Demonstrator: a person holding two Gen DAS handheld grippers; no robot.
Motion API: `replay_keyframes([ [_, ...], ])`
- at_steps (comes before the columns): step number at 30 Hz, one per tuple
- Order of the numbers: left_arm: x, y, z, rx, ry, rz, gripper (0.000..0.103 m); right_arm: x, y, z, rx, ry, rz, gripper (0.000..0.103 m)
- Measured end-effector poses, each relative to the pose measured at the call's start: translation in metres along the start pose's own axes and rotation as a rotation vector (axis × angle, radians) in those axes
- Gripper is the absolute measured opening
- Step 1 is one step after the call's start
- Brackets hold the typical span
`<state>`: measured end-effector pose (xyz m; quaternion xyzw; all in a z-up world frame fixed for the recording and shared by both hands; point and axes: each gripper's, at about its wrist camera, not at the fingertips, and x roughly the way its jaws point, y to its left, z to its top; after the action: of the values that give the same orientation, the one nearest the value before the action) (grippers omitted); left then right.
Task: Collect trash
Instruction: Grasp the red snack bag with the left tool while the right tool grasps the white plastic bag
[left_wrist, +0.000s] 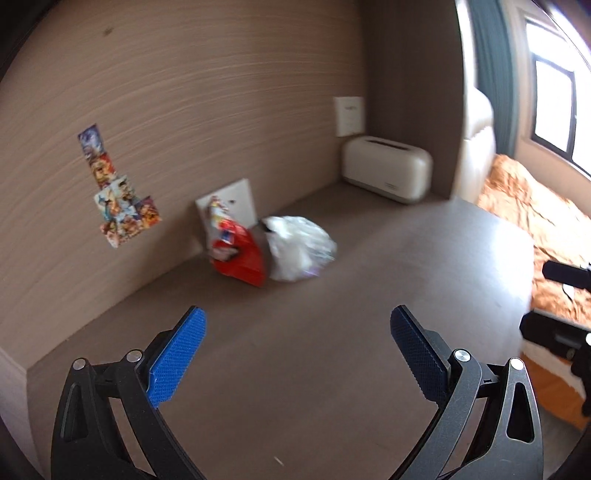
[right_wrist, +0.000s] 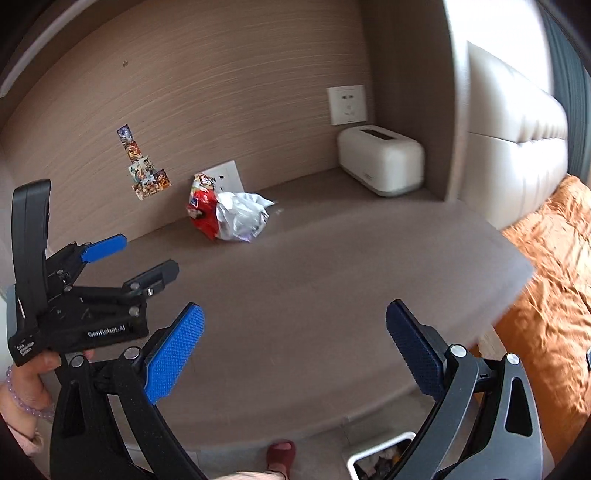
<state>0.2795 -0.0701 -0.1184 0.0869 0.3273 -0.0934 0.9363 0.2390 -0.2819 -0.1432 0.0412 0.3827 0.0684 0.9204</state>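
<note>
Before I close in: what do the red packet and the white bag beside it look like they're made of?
Red packet: likely glossy printed plastic film, creased, standing against the wall. White bag: thin crinkled plastic, partly translucent, sheen on its folds. Motion blur leaves both uncertain.

I see a brown desk top (right_wrist: 332, 280) carrying a red snack bag (right_wrist: 202, 212) touching a crumpled white plastic bag (right_wrist: 242, 216) at eleven o'clock, and a cream toaster (right_wrist: 382, 162) at one o'clock.

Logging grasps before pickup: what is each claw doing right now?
Left claw: open, holding nothing.
Right claw: open, holding nothing.
</note>
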Motion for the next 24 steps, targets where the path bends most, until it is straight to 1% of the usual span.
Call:
replay_keyframes([
  [1, 0.014, 0.015, 0.008, -0.031, 0.008, 0.012, 0.098, 0.017, 0.007, 0.009, -0.007, 0.003, -0.012, 0.098],
  [4, 0.043, 0.041, 0.025, -0.083, 0.014, 0.03, 0.098, 0.066, 0.023, 0.032, 0.01, 0.021, -0.03, 0.098],
  [5, 0.052, 0.048, 0.03, -0.086, 0.007, 0.044, 0.098, 0.078, 0.026, 0.037, 0.02, 0.03, -0.026, 0.098],
  [7, 0.074, 0.06, 0.046, -0.072, -0.004, 0.086, 0.098, 0.114, 0.033, 0.052, 0.053, 0.075, -0.003, 0.098],
  [10, 0.103, 0.074, 0.063, -0.073, 0.008, 0.1, 0.098, 0.155, 0.042, 0.066, 0.073, 0.126, -0.005, 0.098],
  [14, 0.139, 0.091, 0.073, -0.124, 0.06, 0.07, 0.098, 0.196, 0.053, 0.08, 0.055, 0.154, -0.047, 0.098],
  [16, 0.158, 0.095, 0.073, -0.126, 0.108, 0.063, 0.098, 0.207, 0.053, 0.083, 0.059, 0.159, -0.064, 0.098],
  [17, 0.169, 0.096, 0.072, -0.13, 0.14, 0.044, 0.098, 0.212, 0.053, 0.084, 0.062, 0.164, -0.064, 0.098],
  [19, 0.18, 0.098, 0.07, -0.153, 0.171, 0.014, 0.098, 0.22, 0.05, 0.085, 0.079, 0.175, -0.066, 0.098],
  [20, 0.186, 0.099, 0.069, -0.17, 0.188, -0.007, 0.098, 0.222, 0.049, 0.085, 0.089, 0.178, -0.06, 0.096],
  [21, 0.19, 0.1, 0.068, -0.18, 0.196, -0.014, 0.097, 0.223, 0.047, 0.085, 0.101, 0.177, -0.045, 0.081],
  [22, 0.193, 0.1, 0.067, -0.191, 0.2, -0.017, 0.084, 0.224, 0.046, 0.085, 0.1, 0.177, -0.041, 0.072],
  [23, 0.197, 0.101, 0.065, -0.2, 0.214, -0.026, 0.07, 0.223, 0.046, 0.085, 0.093, 0.173, -0.041, 0.072],
  [24, 0.198, 0.101, 0.065, -0.205, 0.219, -0.03, 0.069, 0.221, 0.047, 0.084, 0.082, 0.164, -0.035, 0.068],
])
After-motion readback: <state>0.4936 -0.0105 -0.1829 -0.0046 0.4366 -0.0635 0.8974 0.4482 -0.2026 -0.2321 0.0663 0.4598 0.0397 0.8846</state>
